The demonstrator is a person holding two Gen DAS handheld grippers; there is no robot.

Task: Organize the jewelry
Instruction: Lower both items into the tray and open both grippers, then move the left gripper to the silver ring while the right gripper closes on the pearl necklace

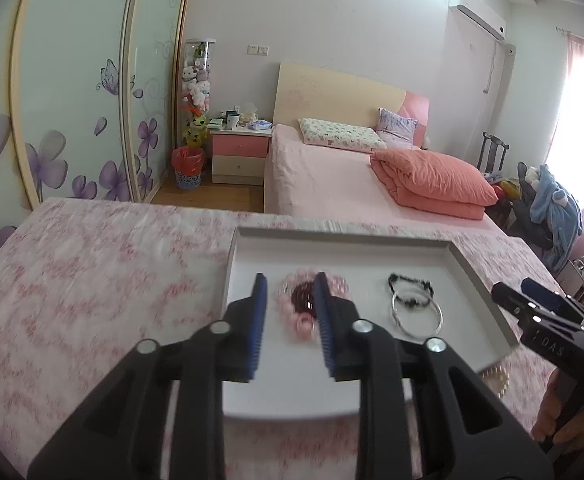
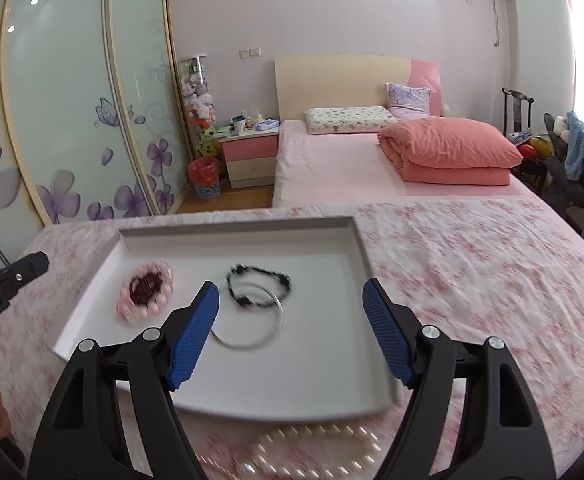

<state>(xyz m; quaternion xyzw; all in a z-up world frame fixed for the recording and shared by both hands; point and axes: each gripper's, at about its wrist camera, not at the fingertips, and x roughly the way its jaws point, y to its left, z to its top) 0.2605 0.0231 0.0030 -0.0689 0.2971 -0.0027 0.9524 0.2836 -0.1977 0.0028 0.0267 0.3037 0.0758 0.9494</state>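
One white tray [image 2: 331,380] sits on the pink-flowered cloth [image 2: 471,280], and it holds four pieces of jewelry in two pairs. On its left side a pink bead bracelet [image 2: 160,300] rings a dark red bead bracelet [image 2: 146,286]. Toward the middle a black bead bracelet [image 2: 260,284] overlaps one silver bangle [image 2: 252,340]. A fifth piece — a pearl strand [image 2: 311,452] — lies on the cloth just beside the tray's near edge.

The left gripper [image 1: 290,320] hangs over the pink and red pair, jaws slightly parted and grasping nothing. The right gripper [image 2: 292,320] hovers above the tray — jaws spread wide, empty.
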